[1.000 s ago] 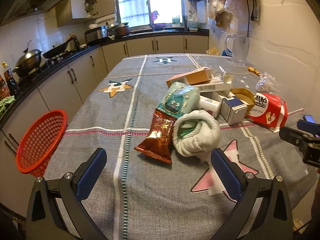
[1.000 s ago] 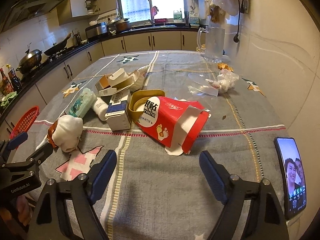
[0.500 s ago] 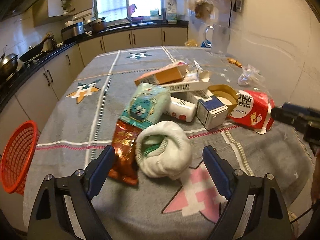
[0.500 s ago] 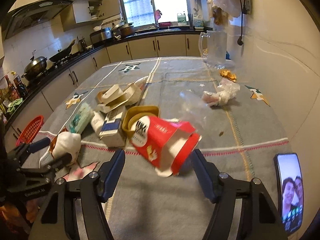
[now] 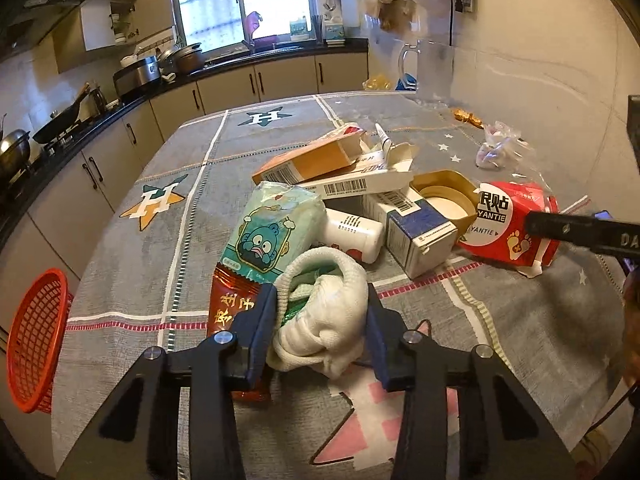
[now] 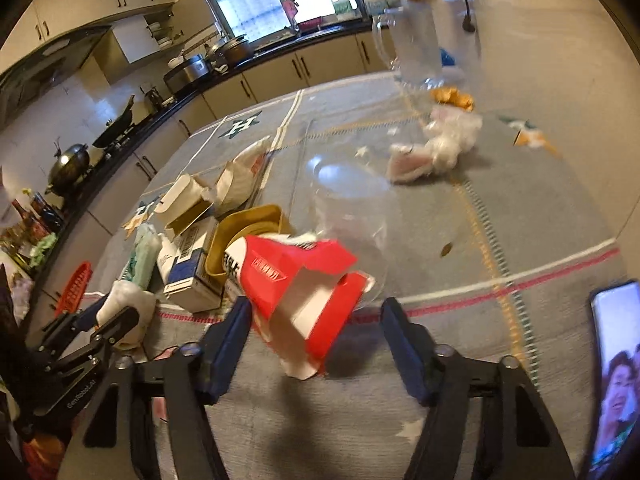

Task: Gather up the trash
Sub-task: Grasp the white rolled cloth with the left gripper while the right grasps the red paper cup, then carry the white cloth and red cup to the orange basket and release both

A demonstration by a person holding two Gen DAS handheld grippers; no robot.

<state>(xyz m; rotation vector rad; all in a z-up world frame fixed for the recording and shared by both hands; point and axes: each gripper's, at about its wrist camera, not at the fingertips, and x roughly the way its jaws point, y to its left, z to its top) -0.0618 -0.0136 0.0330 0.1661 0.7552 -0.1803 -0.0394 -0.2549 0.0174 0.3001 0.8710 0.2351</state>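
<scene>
At the left edge of the desk (image 5: 132,280), a red mesh basket (image 5: 34,344) hangs past the cloth, mouth tilted toward the heap. Judged the likely bin for the trash, since it sits within reach of the left side.

Next in from that edge: a dark red snack wrapper (image 5: 234,304) lies flat, partly under a green cartoon-print packet (image 5: 272,228). Both lean into the heap, so lifting 1 may drag the other.

Near the front edge, left tongs (image 5: 320,320) are closed around a white rolled cloth bundle (image 5: 328,320), 1 pad against each flank. Green material shows in its mouth. The bundle looks soft; it bulges past the pads, so the grip probably squeezes rather than pinches. Whether it is lifted off the desk cannot be told.

Centre of the desk: a white bottle (image 5: 352,232) on its side, a blue and white carton (image 5: 416,232), a long barcode box (image 5: 360,184) and a brown open box (image 5: 316,160), stacked loosely, each propping the next. A gold round tin (image 5: 444,196) sits open-mouthed just behind the carton.

Toward the right edge: the red torn carton (image 6: 300,292) lies with its open flap toward the right tongs (image 6: 316,340), which stand spread, 1 finger each side of it, not yet gripping. Straddling it suits a squeeze across its crumpled middle.

Beyond, a clear plastic bag (image 6: 436,148) and a glass jug (image 6: 420,48) near the far right corner; a phone (image 6: 616,368) at the right edge.
</scene>
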